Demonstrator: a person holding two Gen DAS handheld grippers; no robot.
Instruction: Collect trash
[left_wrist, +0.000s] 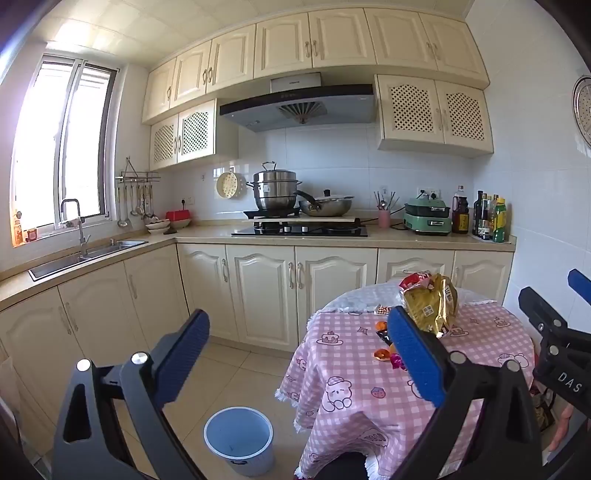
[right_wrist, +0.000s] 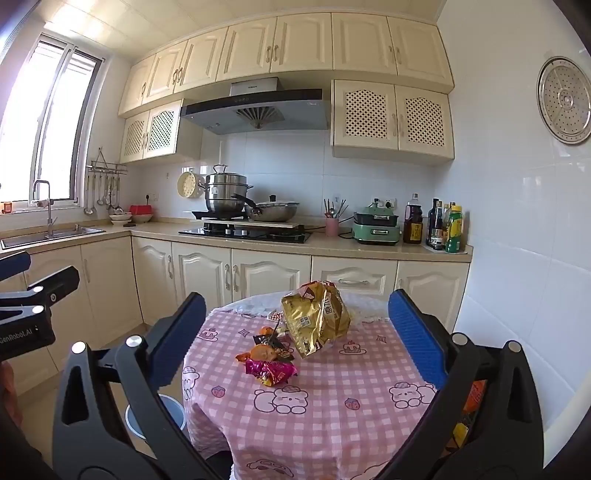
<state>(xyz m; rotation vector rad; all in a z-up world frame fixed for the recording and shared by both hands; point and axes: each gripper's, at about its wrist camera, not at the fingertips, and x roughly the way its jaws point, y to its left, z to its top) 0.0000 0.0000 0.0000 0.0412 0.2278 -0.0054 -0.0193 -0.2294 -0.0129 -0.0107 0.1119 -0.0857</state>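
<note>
Left gripper (left_wrist: 295, 354), black frame with blue ribbed pads, jaws spread as wide as they go, nothing between them; it hangs in the air off the left edge of the table, tilted slightly down. Right gripper (right_wrist: 297, 334), same build, jaws equally wide and empty, held level over the near side of the table with the trash framed between its fingers but well ahead of the pads. Each gripper shows at the edge of the other's view. Round table under a pink-and-white checked cloth printed with cartoon bears (right_wrist: 332, 406); a white lace layer peeks out at the far rim. Trash sits near the table's middle: a crumpled gold foil snack bag (right_wrist: 316, 319), propped up and leaning, with a red-and-white wrapper (left_wrist: 412, 280) just behind it in the left view. In front of the bag, touching or nearly so, a small heap: a shiny magenta foil wrapper (right_wrist: 271, 371) nearest the viewer, a dark wrapper (right_wrist: 273, 341) and orange pieces (right_wrist: 264, 352) behind it. A light-blue round plastic bin with white rim (left_wrist: 239, 435) stands on the tiled floor just left of the table, open, and looks empty. Beyond: cream cabinets (right_wrist: 203, 277), a black gas hob (right_wrist: 245, 232) carrying a steel steamer pot (right_wrist: 225, 194) and a lidded wok (right_wrist: 275, 210), a green tabletop cooker (right_wrist: 376, 225), bottles (right_wrist: 443, 229) at the counter's right end, a steel sink (left_wrist: 88, 254) under the window.
</note>
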